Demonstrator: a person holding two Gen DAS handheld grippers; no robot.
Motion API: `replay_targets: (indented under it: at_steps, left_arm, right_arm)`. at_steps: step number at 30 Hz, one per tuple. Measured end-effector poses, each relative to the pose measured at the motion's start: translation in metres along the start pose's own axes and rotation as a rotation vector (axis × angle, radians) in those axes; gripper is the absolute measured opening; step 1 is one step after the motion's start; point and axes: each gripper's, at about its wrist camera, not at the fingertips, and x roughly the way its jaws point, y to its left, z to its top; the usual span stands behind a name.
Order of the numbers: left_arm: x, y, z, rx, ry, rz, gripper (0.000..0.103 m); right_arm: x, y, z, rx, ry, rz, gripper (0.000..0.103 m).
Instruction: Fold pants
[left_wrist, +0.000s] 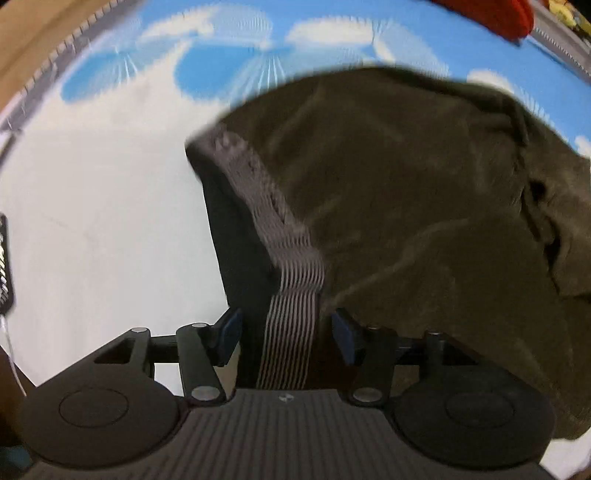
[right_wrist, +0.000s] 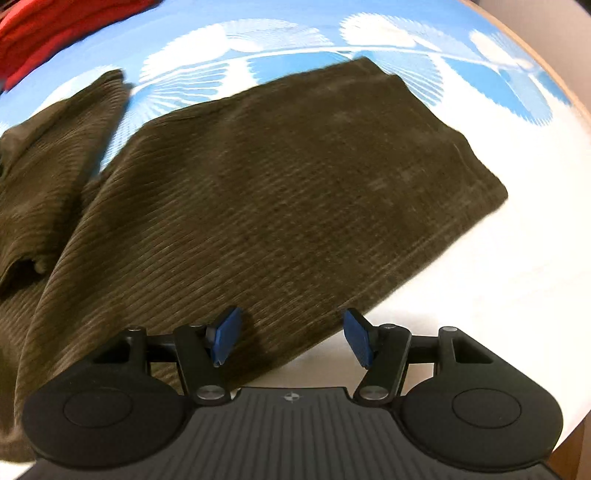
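Left wrist view: left gripper (left_wrist: 286, 338) wide around pants (left_wrist: 406, 221) waistband (left_wrist: 291, 314), ungripped | right gripper (right_wrist: 291, 338) wide over leg edge | risk: closing off-edge leaves fabric behind, skewing fold.

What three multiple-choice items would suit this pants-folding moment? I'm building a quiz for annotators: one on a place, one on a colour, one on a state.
1. What lies between the left gripper's fingers?
A. the pants' striped waistband
B. a leg hem
C. the red cloth

2. What colour are the pants?
A. navy
B. olive brown
C. grey

3. How does the right gripper stand?
A. shut on the hem
B. shut on nothing
C. open over the leg's edge

Key:
1 A, the waistband runs down between the two blue pads.
2 B, the ribbed cloth is olive brown against the blue-and-white sheet.
3 C, its pads stand wide apart with the leg's edge between them.
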Motion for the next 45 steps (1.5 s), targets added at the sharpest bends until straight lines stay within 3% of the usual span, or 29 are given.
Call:
replay_targets:
  at_steps: [1, 3, 6, 10, 12, 15, 16, 19, 24, 27, 30, 33, 35, 37, 40, 42, 45]
  left_arm:
    - [0.002, 0.004, -0.004, 0.004, 0.011, -0.006, 0.072]
    - [0.012, 0.007, -0.008, 0.026, 0.036, -0.013, 0.078]
    - [0.028, 0.006, -0.013, 0.079, 0.096, 0.011, 0.079]
    - [0.037, 0.002, -0.021, 0.156, 0.095, 0.014, 0.08]
    - [0.037, 0.0, -0.024, 0.184, 0.081, 0.011, 0.079]
    - [0.033, -0.004, -0.025, 0.217, 0.068, -0.025, 0.064]
    - [0.032, -0.006, -0.026, 0.229, 0.059, -0.026, 0.056]
    - [0.022, -0.01, -0.032, 0.279, 0.026, -0.009, 0.043]
    - [0.003, -0.017, -0.042, 0.341, -0.065, 0.053, 0.037]
    - [-0.009, -0.015, -0.051, 0.373, -0.112, 0.094, 0.035]
    - [-0.012, -0.004, -0.058, 0.405, -0.104, 0.187, 0.035]
    - [-0.006, 0.01, -0.061, 0.374, -0.038, 0.172, 0.036]
    - [-0.009, 0.009, -0.063, 0.37, -0.044, 0.16, 0.039]
    - [-0.012, 0.013, -0.059, 0.324, -0.037, 0.135, 0.044]
    - [-0.014, 0.025, -0.05, 0.234, -0.016, 0.1, 0.05]
    - [-0.009, 0.026, -0.042, 0.181, -0.003, 0.08, 0.054]
    - [-0.003, 0.026, -0.035, 0.166, 0.017, 0.056, 0.064]
  right_arm:
    - [0.004, -0.002, 0.0, 0.019, 0.009, -0.011, 0.066]
    - [0.014, -0.001, 0.004, 0.066, 0.036, -0.033, 0.07]
    - [0.018, -0.003, 0.009, 0.131, 0.035, -0.044, 0.074]
    - [0.025, 0.003, 0.015, 0.126, 0.029, -0.073, 0.078]
    - [0.029, 0.008, 0.02, 0.106, 0.013, -0.071, 0.069]
    - [0.024, 0.013, 0.026, 0.058, -0.031, -0.077, 0.015]
    - [0.021, 0.012, 0.027, 0.047, -0.04, -0.082, 0.013]
    - [0.003, -0.001, 0.029, 0.086, -0.077, -0.046, 0.011]
    - [-0.032, -0.047, 0.02, 0.145, -0.15, -0.045, 0.011]
    - [-0.035, -0.065, 0.003, 0.114, -0.087, -0.054, 0.011]
    - [-0.024, -0.062, -0.025, -0.077, 0.084, 0.055, 0.011]
    - [-0.03, -0.071, -0.04, -0.114, 0.105, 0.153, 0.014]
    - [-0.04, -0.089, -0.039, -0.047, 0.051, 0.231, 0.024]
    - [-0.046, -0.113, -0.035, 0.045, 0.019, 0.288, 0.026]
    - [-0.046, -0.16, -0.031, 0.23, 0.007, 0.295, 0.028]
    - [-0.042, -0.187, -0.027, 0.355, -0.011, 0.258, 0.031]
    - [-0.048, -0.222, -0.031, 0.522, -0.081, 0.092, 0.043]
